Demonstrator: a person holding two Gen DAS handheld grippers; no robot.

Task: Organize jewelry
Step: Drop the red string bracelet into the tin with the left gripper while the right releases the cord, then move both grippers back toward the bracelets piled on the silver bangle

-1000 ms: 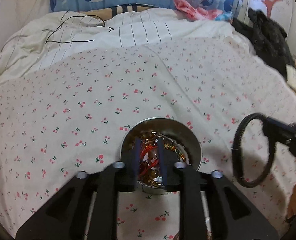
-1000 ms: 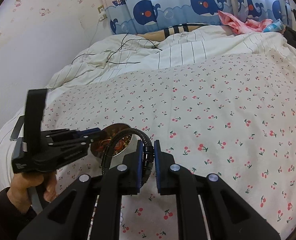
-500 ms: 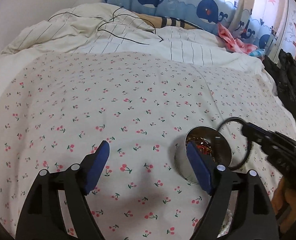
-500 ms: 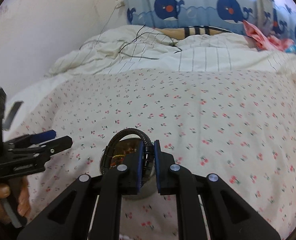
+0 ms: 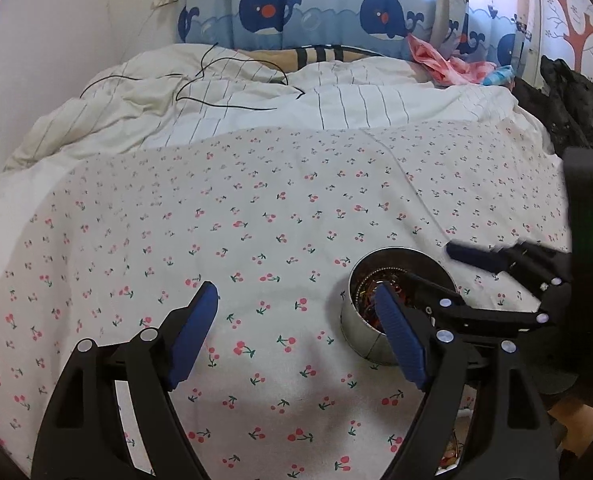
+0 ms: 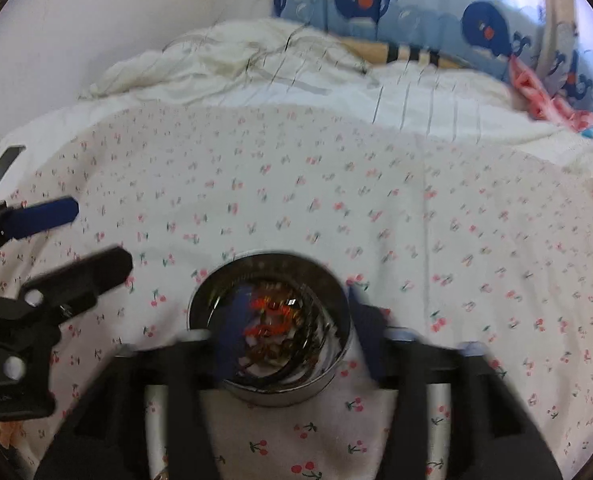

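- Round metal tin (image 6: 270, 332): we see it standing upright on the cherry-print sheet (image 5: 256, 208), its axis vertical and its open mouth facing up, with a tangle of red and gold jewelry (image 6: 274, 320) inside.
- Right gripper (image 6: 292, 326): its jaws have just been opening; we see them apart above the tin's mouth, gripping nothing.
- Left gripper (image 5: 296, 336): its jaws have opened wide, empty over the sheet, just beside the tin.

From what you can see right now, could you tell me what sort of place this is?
Most likely a bedroom: the work goes on over a bed's cherry-print sheet, with a rumpled striped duvet behind and whale-print curtains at the window.
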